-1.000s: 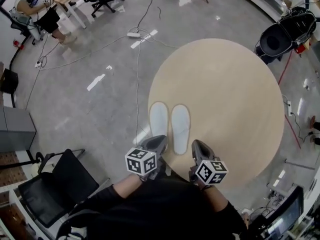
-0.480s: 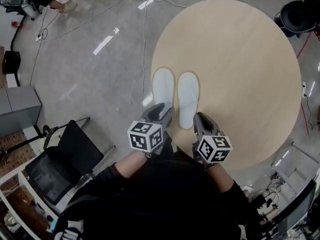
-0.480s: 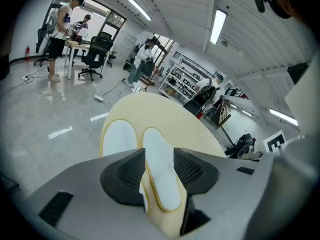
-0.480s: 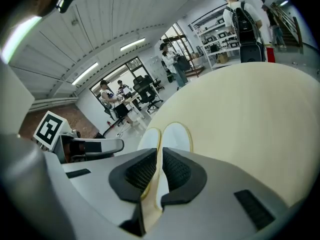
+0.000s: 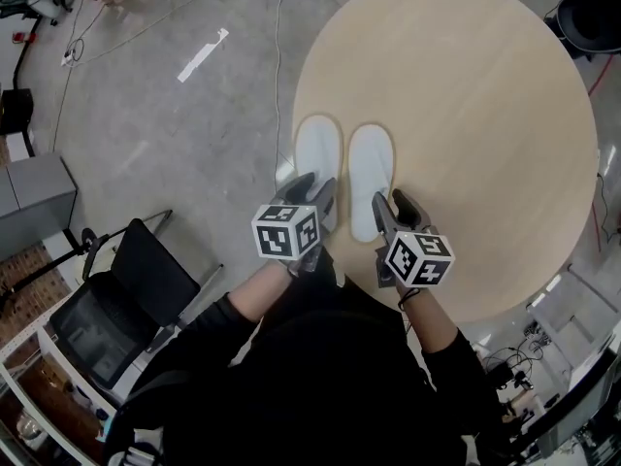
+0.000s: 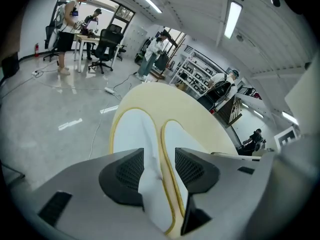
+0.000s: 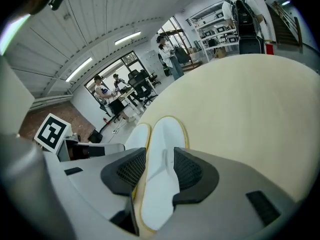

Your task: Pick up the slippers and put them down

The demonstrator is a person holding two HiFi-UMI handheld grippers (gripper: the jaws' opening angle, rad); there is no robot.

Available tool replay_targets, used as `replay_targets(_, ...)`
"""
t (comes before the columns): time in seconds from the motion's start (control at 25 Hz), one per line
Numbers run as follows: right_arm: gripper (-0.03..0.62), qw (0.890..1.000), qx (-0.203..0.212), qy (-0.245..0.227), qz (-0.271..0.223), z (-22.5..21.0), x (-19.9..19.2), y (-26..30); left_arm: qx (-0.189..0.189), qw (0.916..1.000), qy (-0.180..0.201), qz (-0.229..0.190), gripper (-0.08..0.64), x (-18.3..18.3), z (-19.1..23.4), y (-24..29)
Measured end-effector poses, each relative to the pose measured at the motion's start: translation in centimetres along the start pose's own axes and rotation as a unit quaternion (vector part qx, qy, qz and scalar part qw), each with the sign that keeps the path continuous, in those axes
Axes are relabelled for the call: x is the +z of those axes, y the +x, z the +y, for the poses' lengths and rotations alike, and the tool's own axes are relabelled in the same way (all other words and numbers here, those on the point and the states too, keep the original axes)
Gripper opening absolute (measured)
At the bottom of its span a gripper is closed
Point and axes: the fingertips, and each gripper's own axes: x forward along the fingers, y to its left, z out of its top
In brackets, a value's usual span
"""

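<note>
Two white slippers lie side by side near the left edge of a round beige table [image 5: 475, 115]. My left gripper [image 5: 312, 194] hangs over the heel of the left slipper [image 5: 318, 144]. Its jaws are opening, and the slipper's [image 6: 131, 129] raised upper stands between the pads without being pinched. My right gripper [image 5: 390, 212] is over the heel of the right slipper [image 5: 371, 163]. Its jaws are opening too, and they straddle that slipper [image 7: 167, 134]. From the left gripper [image 6: 159, 169] I see the right slipper [image 6: 181, 136]; from the right gripper [image 7: 160, 171], the left slipper [image 7: 137, 138].
A black office chair [image 5: 116, 318] stands on the grey floor at the lower left, and a grey cabinet [image 5: 34, 197] is beyond it. A cable [image 5: 277, 56] runs across the floor by the table's left edge. People stand at desks [image 6: 70, 19] far off.
Both grippers have come forward and down from the table's near edge onto the slippers' heels. Their jaws, closed before, now stand apart. The slippers have not moved.
</note>
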Motion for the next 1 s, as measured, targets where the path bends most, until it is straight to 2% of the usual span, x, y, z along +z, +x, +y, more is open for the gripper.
replay_targets(0.16,0.164,1.0,-0.002,0.017,0.012,-1.0,-0.3,1.7,0.0,0.9999,-0.004,0.01,0.187,-0.6,0.7,1.4)
replay_targets(0.68,0.163,0.999,0.007,0.019,0.026,-1.3,-0.6,3.9,-0.008,0.9996,-0.017,0.02,0.184,-1.3,1.1,3.0)
replay_targets(0.84,0.161,0.999,0.024,0.018,0.033,-0.9,-0.7,4.5,0.0,0.9996,-0.019,0.02,0.132,-1.2,1.7,3.1)
replay_targets(1.0,0.112,0.999,0.023,0.015,0.04,-0.8,-1.0,4.7,0.003,0.9995,-0.021,0.022,0.077,-1.4,2.1,3.1)
